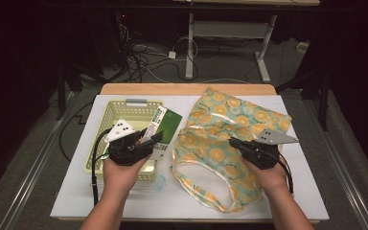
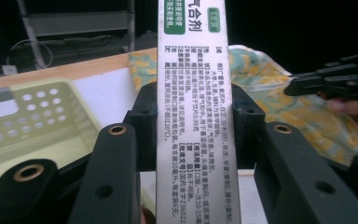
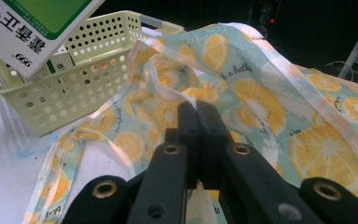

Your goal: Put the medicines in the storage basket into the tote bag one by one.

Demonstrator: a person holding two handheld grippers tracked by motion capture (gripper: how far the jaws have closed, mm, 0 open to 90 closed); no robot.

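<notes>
The box point(image 1: 162, 125) we are carrying is a flat carton, white and green with printed text; we judge it light and stiff, with smooth card faces that could slip and thin walls that would dent under a hard squeeze. Our left tool point(image 1: 146, 136) has it clamped across its narrow sides, and in the left gripper view the box point(image 2: 196, 112) stands straight up between the jaws, so a hold near the middle looks sound. It hangs over the right edge of the basket point(image 1: 106, 111), clear of the table point(image 1: 72, 191).

The bag point(image 1: 230, 139), a soft lemon-print one, lies crumpled to the right, its mouth facing the box. It is limp and will sag wherever we let go. Our right tool point(image 1: 235, 142) is closed on the pale rim point(image 3: 193, 105) of the bag, which is the firmest place to take it.

Getting the box in will likely need that rim lifted to open the mouth.
</notes>
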